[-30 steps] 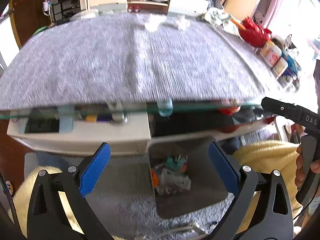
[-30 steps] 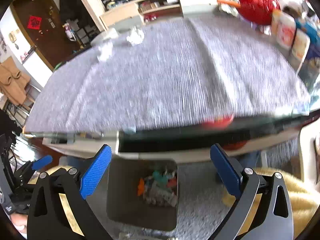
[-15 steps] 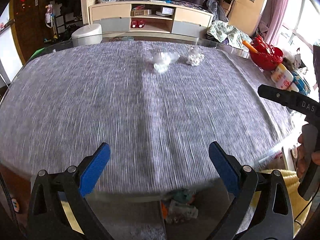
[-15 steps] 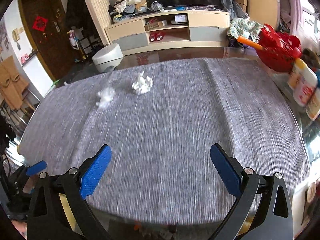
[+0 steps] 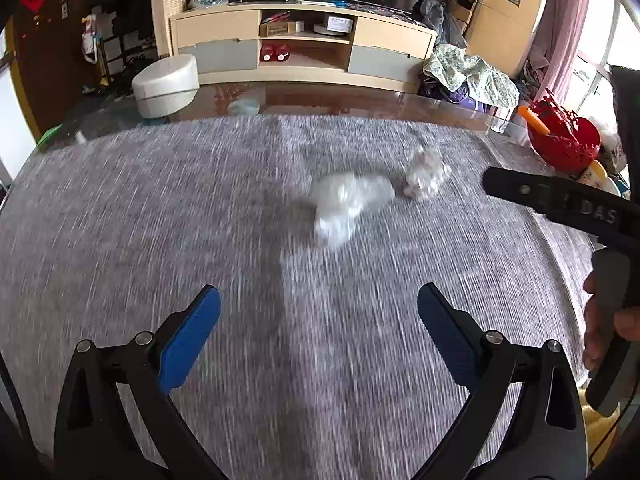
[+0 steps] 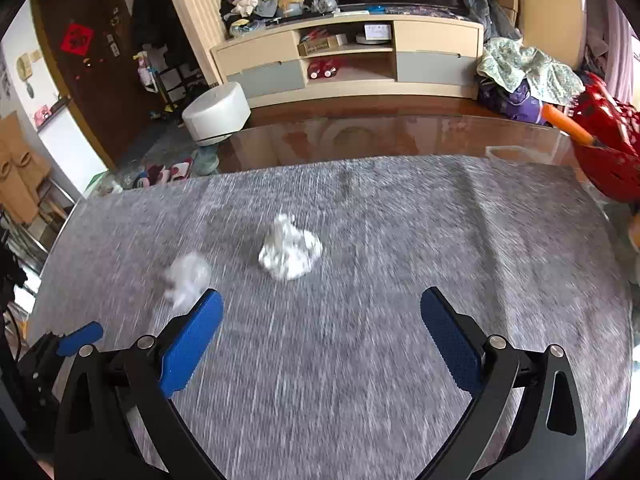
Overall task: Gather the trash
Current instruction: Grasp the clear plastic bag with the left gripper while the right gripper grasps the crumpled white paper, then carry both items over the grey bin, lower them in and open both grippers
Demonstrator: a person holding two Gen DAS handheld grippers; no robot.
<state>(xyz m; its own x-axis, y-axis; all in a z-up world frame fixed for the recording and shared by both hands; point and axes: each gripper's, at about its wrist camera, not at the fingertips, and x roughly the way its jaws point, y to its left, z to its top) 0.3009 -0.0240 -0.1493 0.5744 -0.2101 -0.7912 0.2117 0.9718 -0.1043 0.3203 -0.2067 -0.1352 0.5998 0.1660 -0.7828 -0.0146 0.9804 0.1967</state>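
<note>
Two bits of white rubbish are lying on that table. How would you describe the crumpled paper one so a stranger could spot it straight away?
Start at the big table under the grey woven cloth. Near its middle lie two white scraps side by side. The crumpled white paper ball is the one nearer the red plastic basket; it is opaque with sharp creases, while its neighbour, the filmy translucent plastic wad, looks soft and see-through.

You can read one marking only: the pale letters "DAS" on the black body of your right gripper (image 5: 592, 212), cut off at the left wrist view's edge. The red door sign (image 6: 77, 39) stays illegible.
</note>
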